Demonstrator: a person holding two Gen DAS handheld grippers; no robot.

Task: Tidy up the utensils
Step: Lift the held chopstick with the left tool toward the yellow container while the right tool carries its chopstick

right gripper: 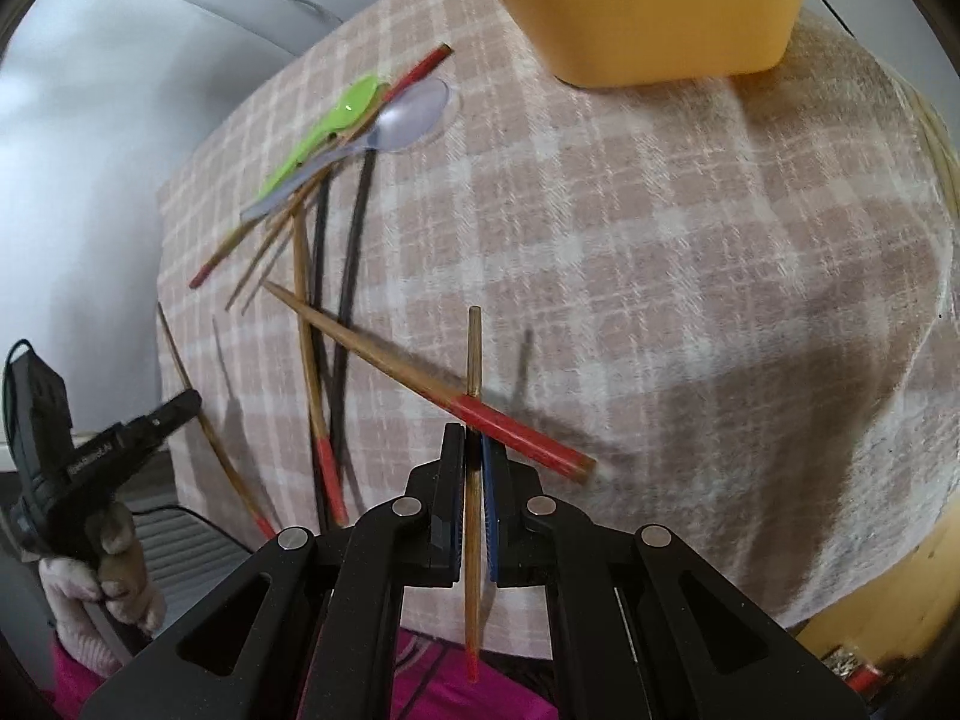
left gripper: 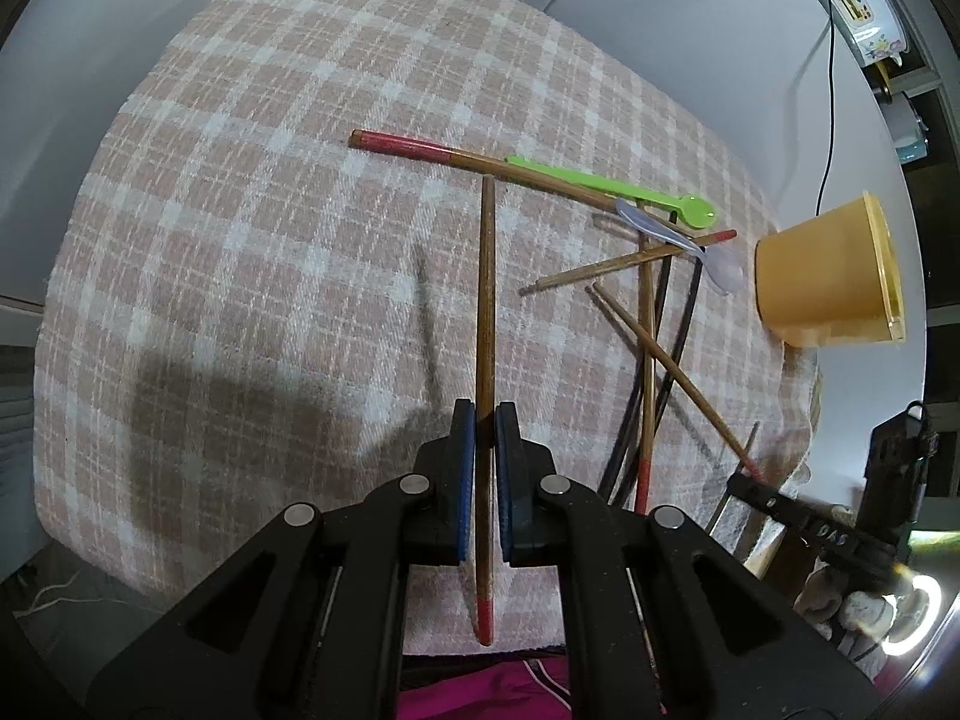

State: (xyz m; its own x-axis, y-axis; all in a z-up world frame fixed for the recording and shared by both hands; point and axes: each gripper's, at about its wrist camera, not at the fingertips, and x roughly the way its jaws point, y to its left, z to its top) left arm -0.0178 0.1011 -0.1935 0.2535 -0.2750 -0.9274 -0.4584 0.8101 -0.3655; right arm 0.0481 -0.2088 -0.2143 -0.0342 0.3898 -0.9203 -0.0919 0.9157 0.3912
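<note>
- Each claw, left claw (left gripper: 486, 420) and right claw (right gripper: 474, 441), is clamped on one chopstick (left gripper: 485, 312) (right gripper: 473, 354), held lengthwise along its fingers.
- The yellow cup (right gripper: 648, 6) stands just ahead of the right claw, and farther off to the left claw's right.

A pink-and-white checked cloth (left gripper: 270, 210) covers the surface. Beyond the cloth's far edge stands a pale wall (left gripper: 660, 18), with a black cable (left gripper: 831, 90) hanging down it. Below the cloth's near edge shows magenta fabric (left gripper: 480, 690).
</note>
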